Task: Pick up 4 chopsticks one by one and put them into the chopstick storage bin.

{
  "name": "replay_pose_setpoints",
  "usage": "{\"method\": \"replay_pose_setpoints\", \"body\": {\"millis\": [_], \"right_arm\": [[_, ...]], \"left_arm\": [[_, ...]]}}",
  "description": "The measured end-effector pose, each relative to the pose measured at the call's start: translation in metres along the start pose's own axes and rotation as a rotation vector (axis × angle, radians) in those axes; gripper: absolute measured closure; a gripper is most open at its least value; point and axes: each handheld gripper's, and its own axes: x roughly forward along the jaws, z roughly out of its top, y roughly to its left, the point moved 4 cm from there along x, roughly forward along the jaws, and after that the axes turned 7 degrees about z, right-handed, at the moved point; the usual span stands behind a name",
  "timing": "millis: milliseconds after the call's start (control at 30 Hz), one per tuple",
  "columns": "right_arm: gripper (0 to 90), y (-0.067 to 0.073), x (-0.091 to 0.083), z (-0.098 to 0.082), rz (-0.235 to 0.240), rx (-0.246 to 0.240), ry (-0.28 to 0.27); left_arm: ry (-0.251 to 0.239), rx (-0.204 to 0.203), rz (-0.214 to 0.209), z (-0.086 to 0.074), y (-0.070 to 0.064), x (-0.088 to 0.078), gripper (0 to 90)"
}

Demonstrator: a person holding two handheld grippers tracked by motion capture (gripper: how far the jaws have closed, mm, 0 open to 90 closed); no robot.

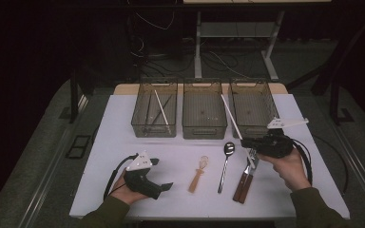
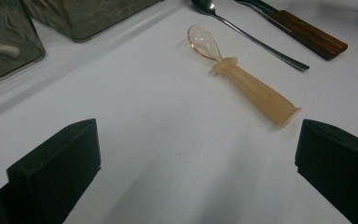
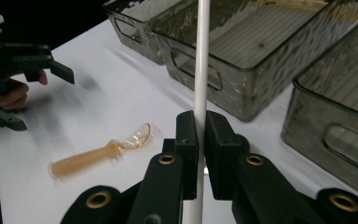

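Observation:
My right gripper [image 1: 248, 141] is shut on a long white chopstick [image 1: 232, 118], which slants up and back over the front edge of the right bin [image 1: 254, 85]. In the right gripper view, the chopstick [image 3: 202, 56] stands pinched between the pads of the right gripper [image 3: 201, 126]. My left gripper [image 1: 162, 174] rests open at the table's front left, with nothing between its jaws. In the left gripper view, the translucent orange spoon [image 2: 247, 86] lies just ahead of the open left gripper [image 2: 196, 135], apart from it.
Three clear bins stand in a row at the back; the left bin [image 1: 155, 128] holds white chopsticks [image 1: 161, 111], and the middle bin [image 1: 204, 130] looks bare. On the white table [image 1: 123, 142] lie the orange spoon [image 1: 197, 175], a metal spoon [image 1: 225, 166] and wood-handled cutlery [image 1: 244, 183].

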Motion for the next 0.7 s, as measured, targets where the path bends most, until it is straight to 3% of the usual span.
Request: {"method": "replay_pose_setpoints", "body": {"millis": [700], "right_arm": [[84.4, 0.018, 0.057, 0.05, 0.042, -0.059, -0.067]], "left_arm": [[-0.004, -0.003, -0.001, 0.0, 0.001, -0.001, 0.0]]}}
